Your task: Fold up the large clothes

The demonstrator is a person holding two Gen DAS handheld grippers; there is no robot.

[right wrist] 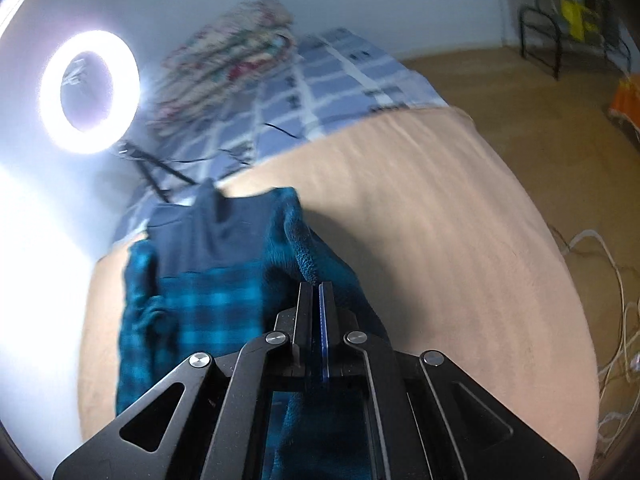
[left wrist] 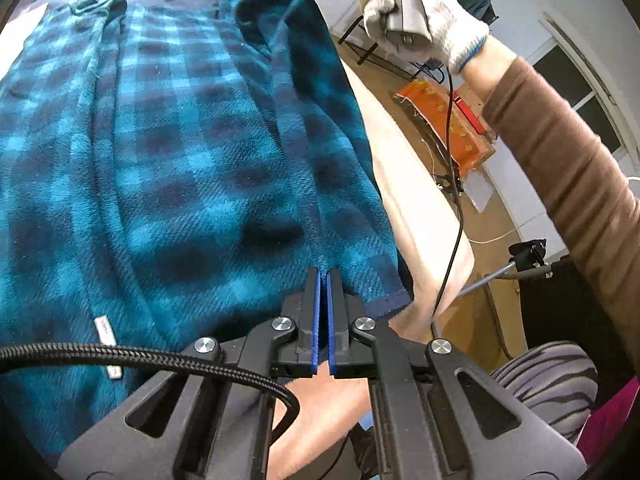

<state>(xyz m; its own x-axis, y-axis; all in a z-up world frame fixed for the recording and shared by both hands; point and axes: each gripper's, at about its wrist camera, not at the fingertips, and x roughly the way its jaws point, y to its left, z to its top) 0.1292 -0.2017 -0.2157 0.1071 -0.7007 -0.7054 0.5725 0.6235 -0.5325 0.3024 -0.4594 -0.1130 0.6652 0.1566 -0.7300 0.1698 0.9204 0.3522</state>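
Left tongs (left wrist: 325,276) pinch the bottom hem of the blue checked robe (left wrist: 168,152), which lies on the tan bed (right wrist: 420,240). Right tongs (right wrist: 319,290) pinch its far edge.

A large teal-and-navy plaid fleece garment (left wrist: 168,152) lies spread over a beige padded surface (left wrist: 404,184), its body rumpled into long lengthwise folds. Its right edge is lifted off the surface at 2 points, near the bottom hem and near the solid navy collar end. A small white label sits on the lower left part.
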